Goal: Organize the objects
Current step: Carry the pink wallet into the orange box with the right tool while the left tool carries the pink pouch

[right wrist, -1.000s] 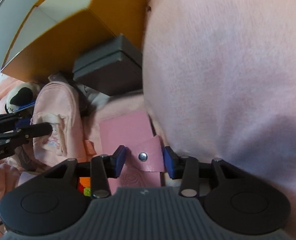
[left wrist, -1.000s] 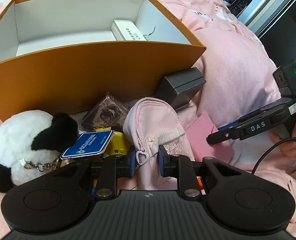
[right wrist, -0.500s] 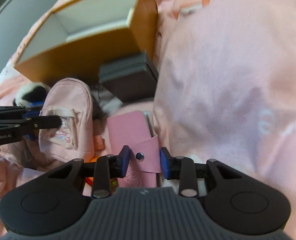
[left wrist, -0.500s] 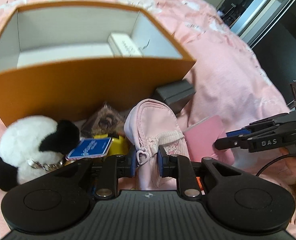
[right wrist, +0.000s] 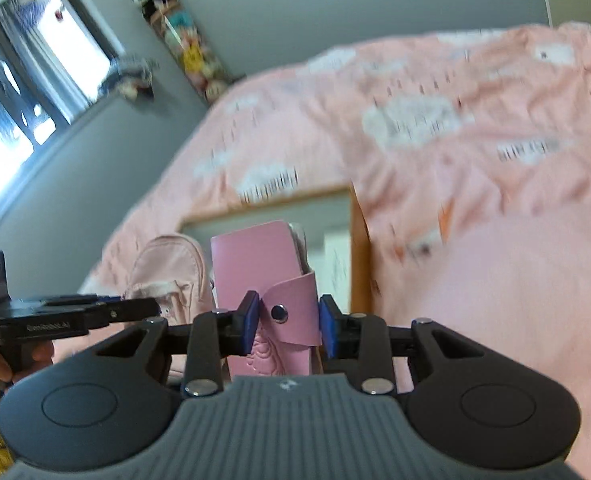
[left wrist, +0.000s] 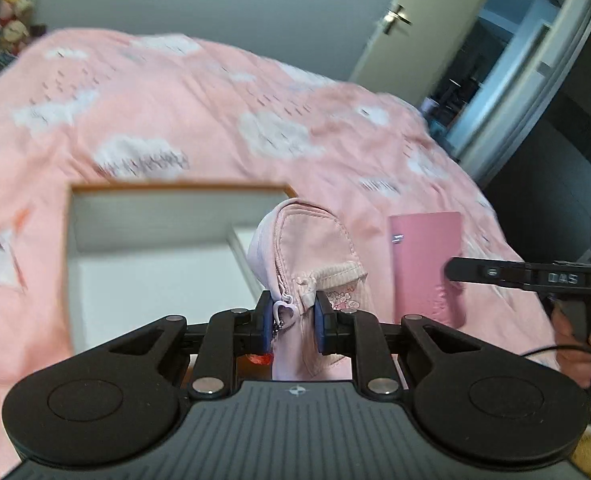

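The left tongs [left wrist: 293, 322] clench the pink pouch [left wrist: 307, 248] and the right tongs [right wrist: 288, 320] clench the pink wallet [right wrist: 261, 264], both lifted above the orange box [left wrist: 175, 189] on the bed [left wrist: 175, 92]. Lower each inside the walls, well apart, before releasing.

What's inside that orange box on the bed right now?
The orange box shows a bare white floor and walls. The pink pouch held by the left gripper covers its right part, so anything there stays hidden.

Both wrist views look forward along their fingers, close, sharing the orange box [left wrist: 183, 189] and pink bedspread [left wrist: 215, 120].
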